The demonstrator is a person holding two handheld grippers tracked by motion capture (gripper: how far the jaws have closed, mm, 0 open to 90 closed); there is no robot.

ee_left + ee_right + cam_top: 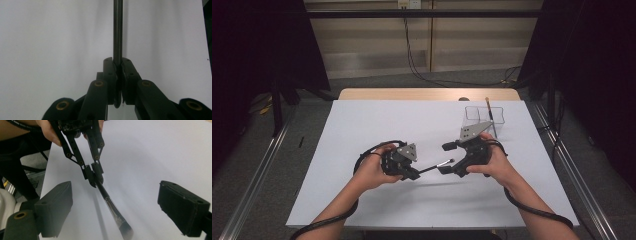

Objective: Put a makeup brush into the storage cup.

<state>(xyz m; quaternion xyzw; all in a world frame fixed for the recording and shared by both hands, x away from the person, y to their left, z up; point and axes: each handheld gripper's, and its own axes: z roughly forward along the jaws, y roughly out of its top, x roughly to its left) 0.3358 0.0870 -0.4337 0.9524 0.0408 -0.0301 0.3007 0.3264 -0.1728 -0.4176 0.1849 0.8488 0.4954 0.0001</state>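
The left gripper [411, 173] is clamping the brush [435, 166] by its handle; the right gripper [445, 157] is standing wide open around its bristle end, untouching.

White-topped desk [377, 125] with a bare wooden strip along its far edge. Near the far right corner, standing directly on the white surface, a clear plastic holder [477, 116] with one brush [490, 116] leaning in it.

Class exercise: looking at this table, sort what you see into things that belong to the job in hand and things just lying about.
In the job:
- brush, clamped in the left gripper
- right gripper, jaws open around the brush tip

Lying about:
- clear holder with another brush
- white table
- cables on the floor
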